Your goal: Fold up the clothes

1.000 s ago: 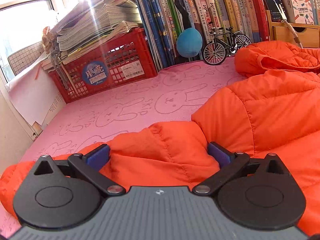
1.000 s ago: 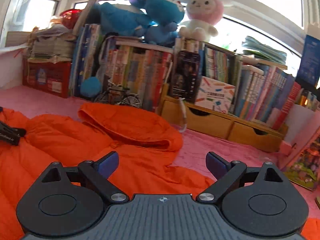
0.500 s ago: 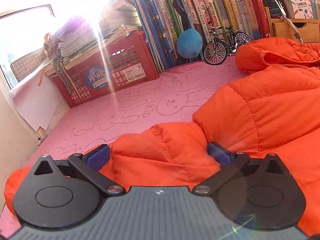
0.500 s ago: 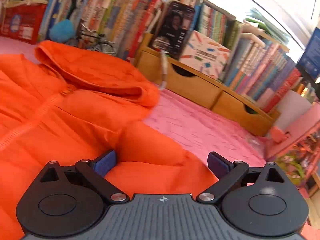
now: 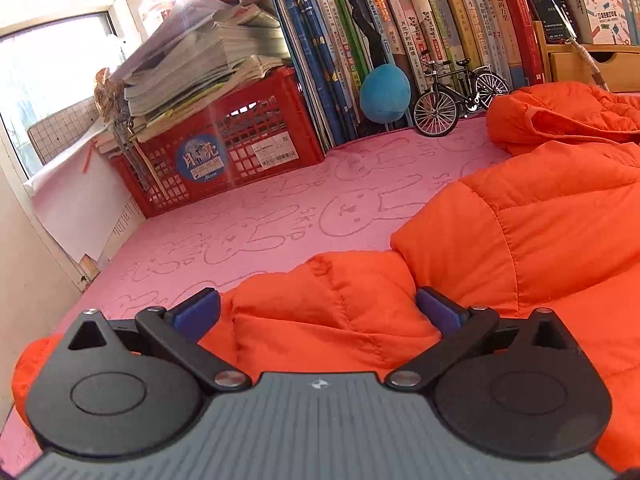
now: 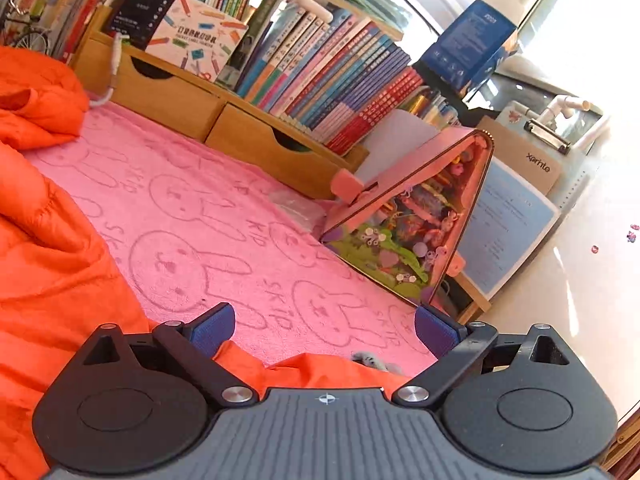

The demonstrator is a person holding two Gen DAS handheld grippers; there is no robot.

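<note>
Left wrist: left gripper point(image 5: 318, 312) spread wide, astride orange jacket point(image 5: 520, 232) sleeve on pink mat point(image 5: 240, 232) | right gripper point(image 6: 324, 332) gaping over jacket edge | we'd pinch deep, both layers, before lifting.

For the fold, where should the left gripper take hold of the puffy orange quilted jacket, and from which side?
Probably the padded sleeve roll of the puffy orange quilted jacket, which bulges between the open left gripper. Come in low along the pink rabbit-print cloth from the near edge: the roll rises off the cloth and narrows at a stitched seam, so the pads can pinch across it.
</note>
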